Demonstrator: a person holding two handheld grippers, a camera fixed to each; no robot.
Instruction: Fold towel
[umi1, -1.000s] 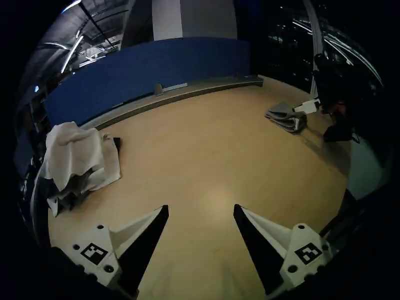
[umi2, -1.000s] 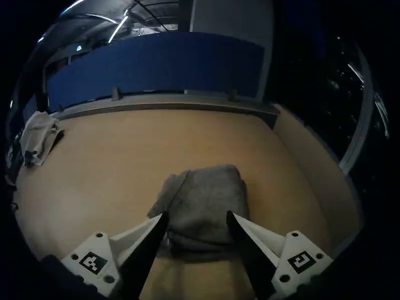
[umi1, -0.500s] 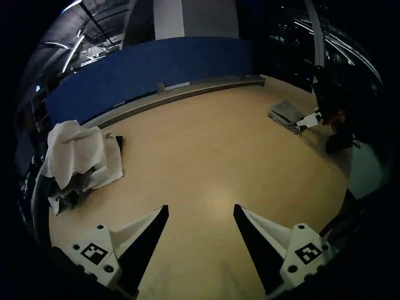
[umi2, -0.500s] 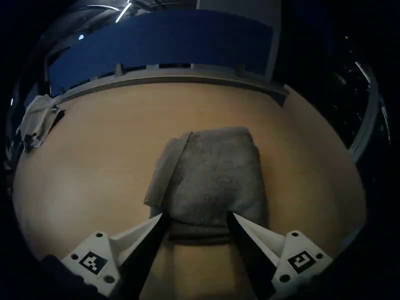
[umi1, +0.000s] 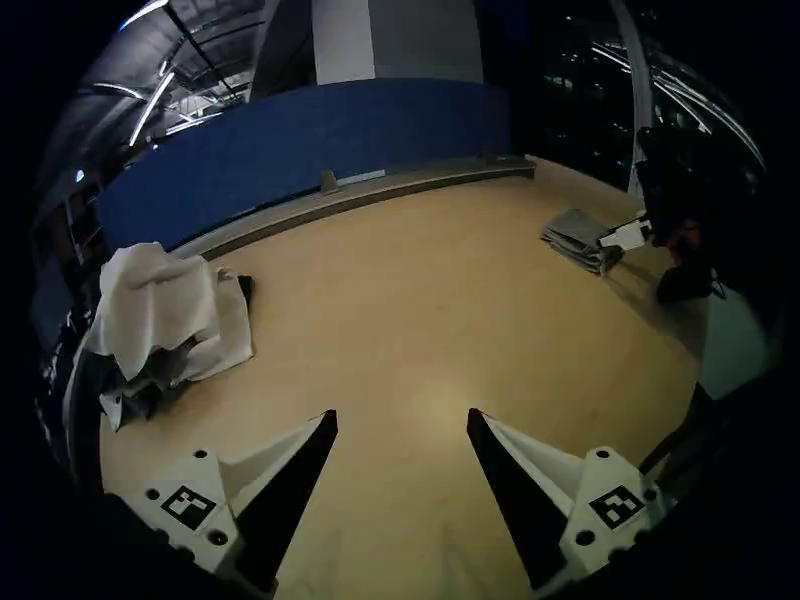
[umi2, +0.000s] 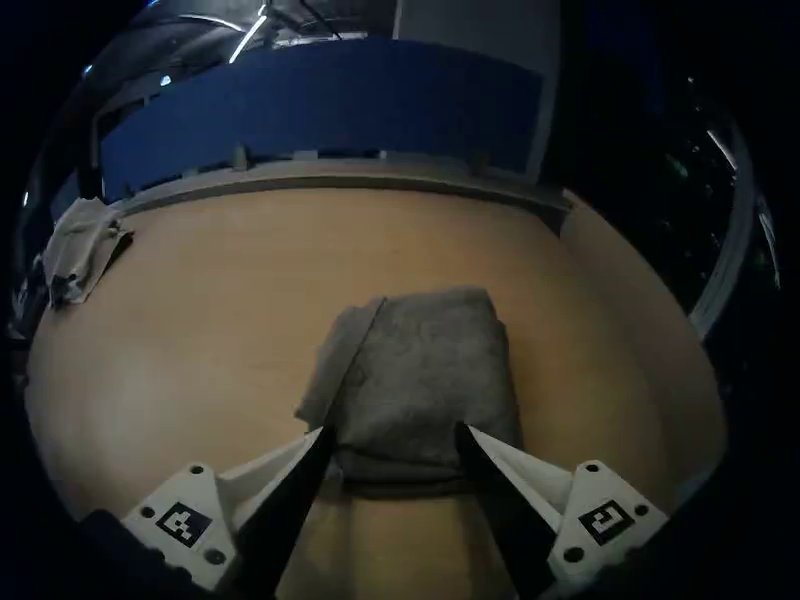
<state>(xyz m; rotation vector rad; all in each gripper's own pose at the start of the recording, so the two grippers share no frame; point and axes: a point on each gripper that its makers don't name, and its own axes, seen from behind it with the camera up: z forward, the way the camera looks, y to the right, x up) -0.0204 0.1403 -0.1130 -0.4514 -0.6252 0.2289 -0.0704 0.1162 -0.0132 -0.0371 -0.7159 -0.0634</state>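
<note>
— How many towels are there?
— One folded grey towel (umi2: 420, 385), at the centre of the right gripper view, on the table (umi2: 200, 330). The right tool (umi2: 392, 450) is spread, with a finger at each near corner.
— Anything else?
— One heap of white cloths (umi1: 165, 315), at the left of the left gripper view. The left tool (umi1: 402, 440) is spread too.

Low over a light wooden tabletop (umi1: 420, 300)
My left gripper view sees the folded grey towel (umi1: 582, 238) far right; right gripper view, close above it.

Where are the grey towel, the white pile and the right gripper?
grey towel (umi2: 425, 370), right gripper view, top face.
white pile (umi1: 160, 300), left gripper view, upper fold.
right gripper (umi2: 392, 432), right gripper view, between fingertips.
</note>
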